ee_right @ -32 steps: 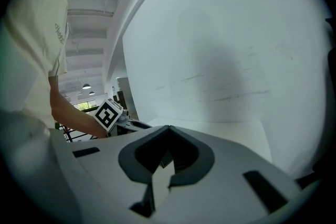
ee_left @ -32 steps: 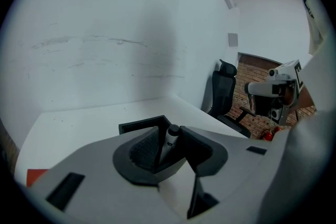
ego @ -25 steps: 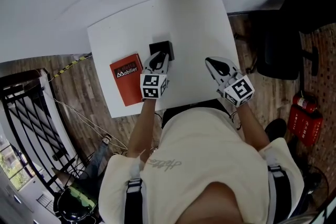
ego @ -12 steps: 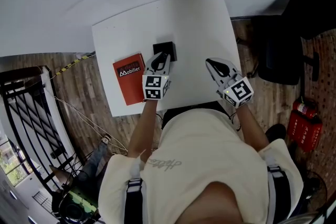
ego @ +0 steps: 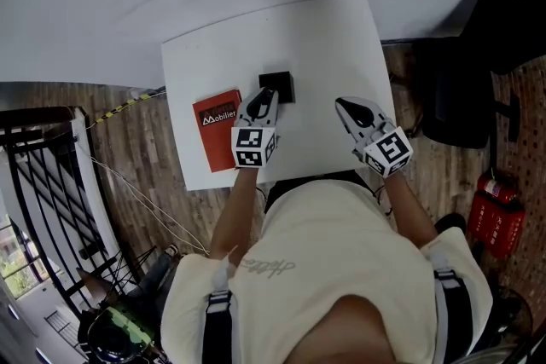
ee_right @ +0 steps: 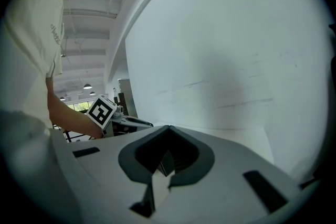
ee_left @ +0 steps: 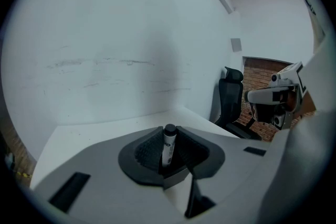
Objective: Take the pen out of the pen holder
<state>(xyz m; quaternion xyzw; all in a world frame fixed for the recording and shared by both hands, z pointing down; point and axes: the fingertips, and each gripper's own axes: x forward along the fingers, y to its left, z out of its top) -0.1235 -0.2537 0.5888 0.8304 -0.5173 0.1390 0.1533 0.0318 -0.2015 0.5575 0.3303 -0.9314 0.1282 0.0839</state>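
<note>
A white pen with a black cap [ee_left: 168, 145] stands upright between the pads of my left gripper [ee_left: 169, 132], which is shut on it. In the head view that left gripper [ego: 265, 95] hovers at the near left edge of the black pen holder [ego: 279, 86] on the white table [ego: 324, 38]; the pen itself is hidden there. Off to the right my right gripper [ego: 345, 105] hangs over the table, its jaws together with nothing between them, as the right gripper view [ee_right: 168, 127] also shows.
A red book [ego: 218, 129] lies at the table's left edge, close beside my left gripper. A black office chair [ego: 465, 89] and a red fire extinguisher [ego: 490, 209] stand on the wooden floor right of the table. A white wall rises behind the table.
My left gripper has lifted a little and come off the holder's top toward its near left edge. The right gripper has stayed in place. The head view has shifted.
</note>
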